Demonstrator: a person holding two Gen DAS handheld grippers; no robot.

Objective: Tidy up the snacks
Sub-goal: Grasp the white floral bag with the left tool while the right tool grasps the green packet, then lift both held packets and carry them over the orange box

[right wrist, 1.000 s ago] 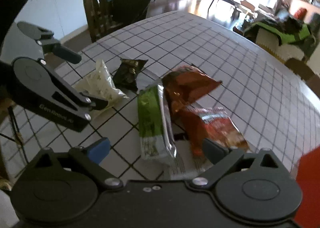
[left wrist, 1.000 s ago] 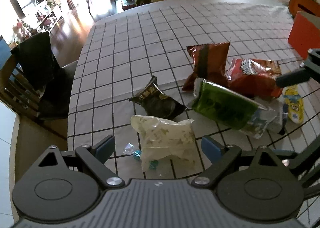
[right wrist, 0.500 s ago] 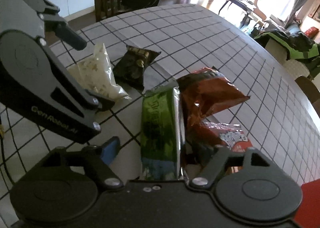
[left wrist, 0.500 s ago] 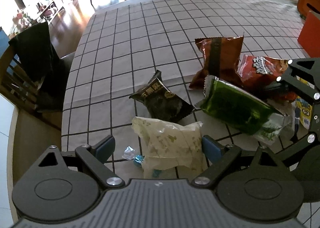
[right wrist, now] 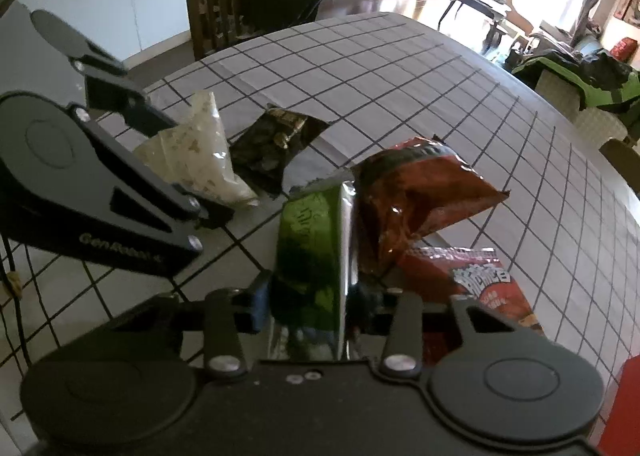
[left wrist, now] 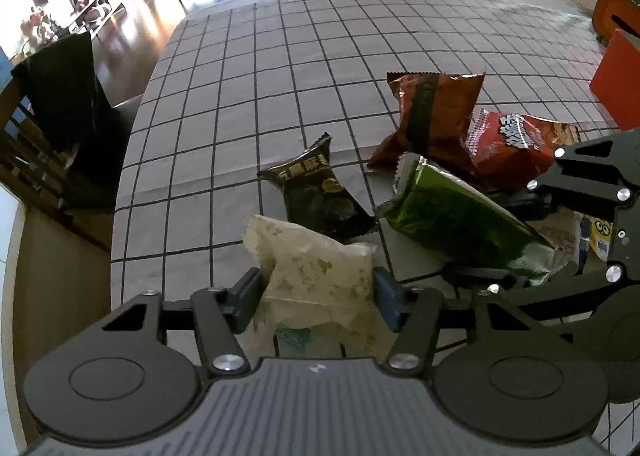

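Note:
Several snack packets lie on a checked tablecloth (left wrist: 280, 76). My left gripper (left wrist: 318, 298) is shut on the near end of a white packet (left wrist: 316, 268), which also shows in the right wrist view (right wrist: 192, 152). My right gripper (right wrist: 316, 306) is shut on the end of a green packet (right wrist: 308, 240), seen in the left wrist view (left wrist: 456, 216). A black packet (left wrist: 320, 192) lies between them. A brown-red packet (left wrist: 432, 116) and a red packet (left wrist: 516, 144) lie beyond the green one.
A red box (left wrist: 620, 80) stands at the right edge of the table. A yellow cartoon packet (left wrist: 600, 234) lies behind the right gripper. A chair with a dark cloth (left wrist: 68, 104) stands by the table's left edge. Small wrapped candies (left wrist: 294, 334) lie under the white packet.
Both grippers moved forward and closed: the left onto the white packet, the right onto the green packet, whose near end is now raised.

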